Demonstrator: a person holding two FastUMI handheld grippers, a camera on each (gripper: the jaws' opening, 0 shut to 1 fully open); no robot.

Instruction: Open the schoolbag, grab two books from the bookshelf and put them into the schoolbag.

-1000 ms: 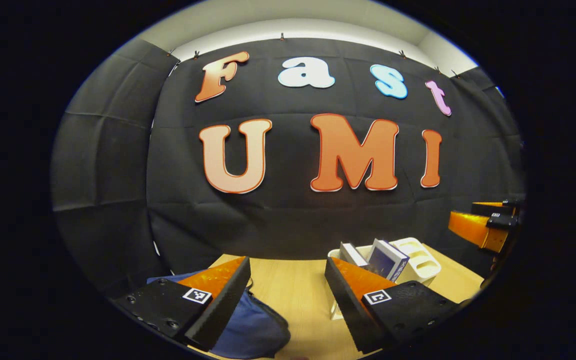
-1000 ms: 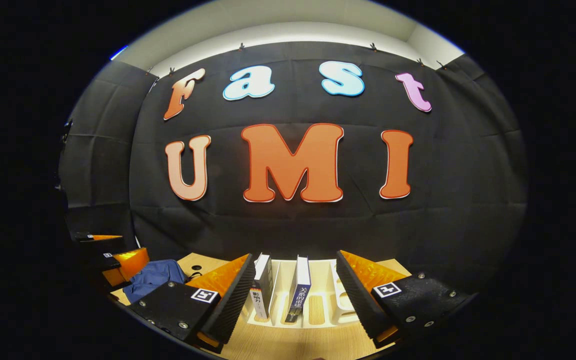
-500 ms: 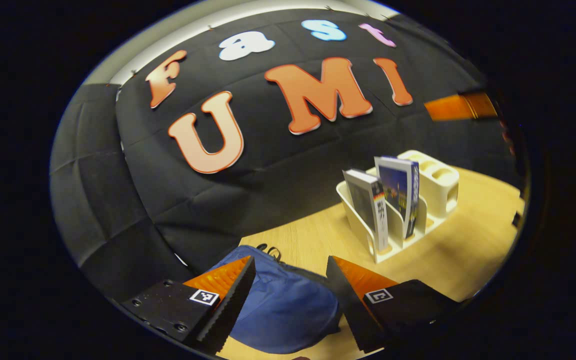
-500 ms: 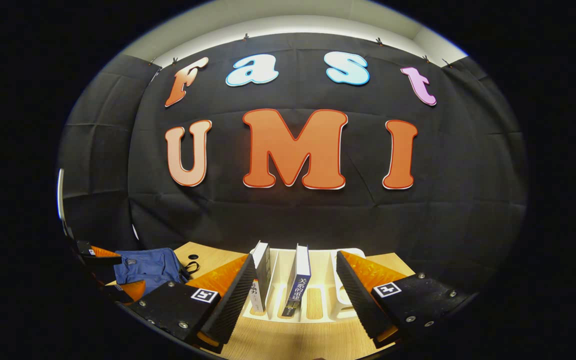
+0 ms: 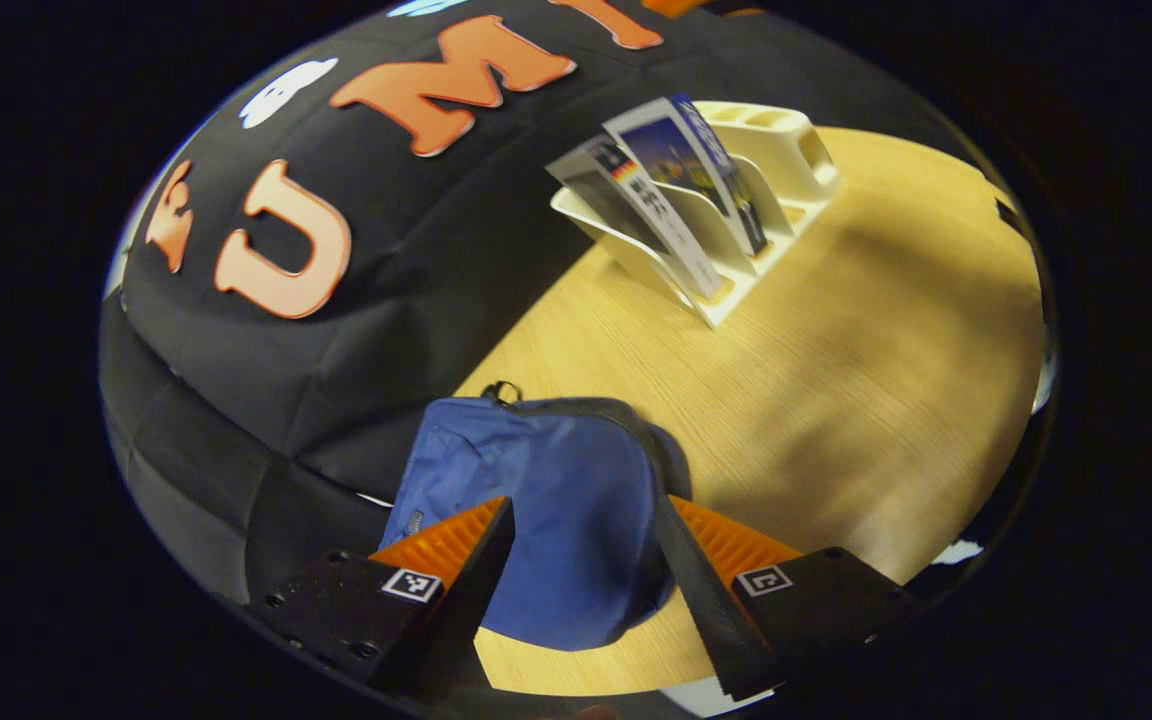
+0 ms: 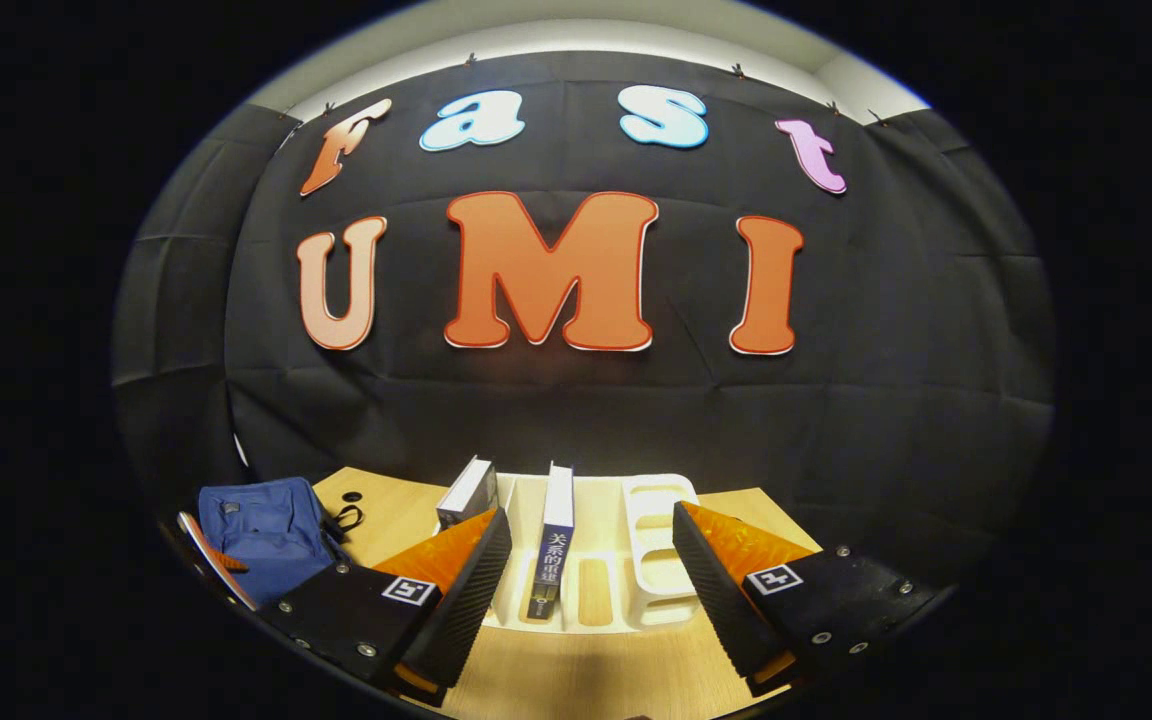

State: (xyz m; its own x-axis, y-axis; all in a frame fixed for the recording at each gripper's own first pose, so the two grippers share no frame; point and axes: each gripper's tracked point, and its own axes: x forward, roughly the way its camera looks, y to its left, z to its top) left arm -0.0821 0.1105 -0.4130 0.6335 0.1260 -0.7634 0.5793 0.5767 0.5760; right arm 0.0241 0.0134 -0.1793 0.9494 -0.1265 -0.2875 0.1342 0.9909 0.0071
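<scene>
A blue schoolbag (image 5: 546, 510) lies flat and closed on the wooden table, with my left gripper (image 5: 581, 545) open just above its near end, one finger over each side. Farther off, a cream bookshelf (image 5: 736, 190) holds two upright books: a grey one (image 5: 636, 215) and a blue one (image 5: 691, 160). In the right gripper view, my right gripper (image 6: 591, 560) hangs open in front of the bookshelf (image 6: 636, 560), with the blue-spined book (image 6: 553, 545) between its fingers' line and the grey book (image 6: 466, 492) to the left. The schoolbag (image 6: 261, 535) lies at the far left.
The light wooden table (image 5: 836, 360) stretches between bag and bookshelf. The black cloth wall (image 6: 576, 420) rises right behind the shelf and the bag. The left gripper's finger (image 6: 211, 565) shows at the left edge of the right gripper view, over the bag.
My left gripper has tilted down and moved over the schoolbag, which now lies between its fingers. My right gripper has shifted slightly right, along the bookshelf front. Both stay open.
</scene>
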